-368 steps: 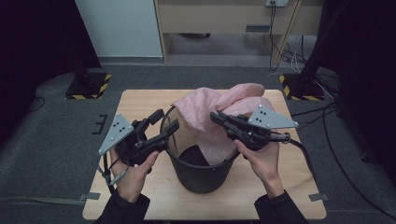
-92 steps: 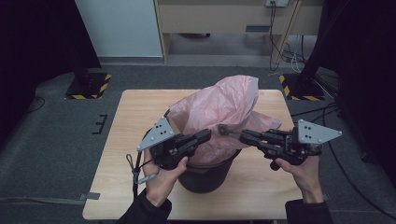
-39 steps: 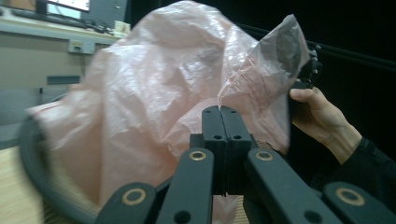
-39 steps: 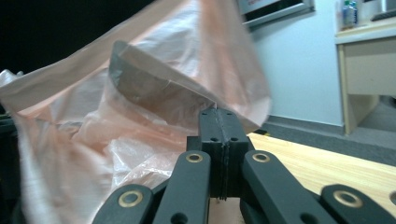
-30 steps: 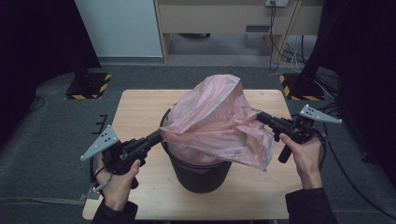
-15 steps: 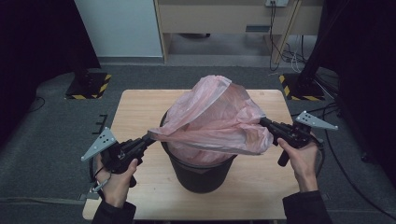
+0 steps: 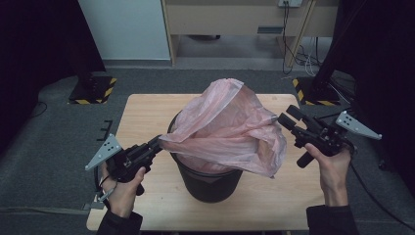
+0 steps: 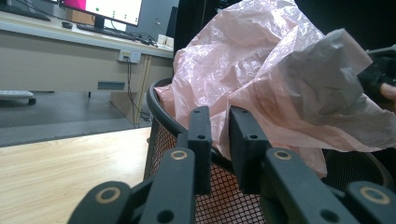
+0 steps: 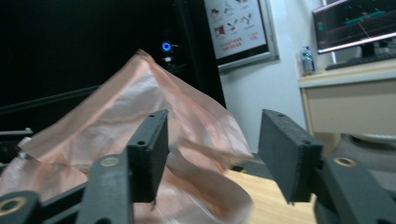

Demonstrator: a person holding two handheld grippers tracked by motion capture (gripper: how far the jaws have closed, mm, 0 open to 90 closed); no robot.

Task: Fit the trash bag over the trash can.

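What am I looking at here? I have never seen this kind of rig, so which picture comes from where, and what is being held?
No robot: a person holds a hand-held left gripper and right gripper. The high view looks down on a wooden table; each gripper view looks along that gripper's own black jaws. On the table stands a black mesh bin with a pink plastic bag billowing over it. The left jaws stand nearly closed on the bag's edge by the bin's rim. The right jaws stand wide apart, gripping nothing, just beside the bag.
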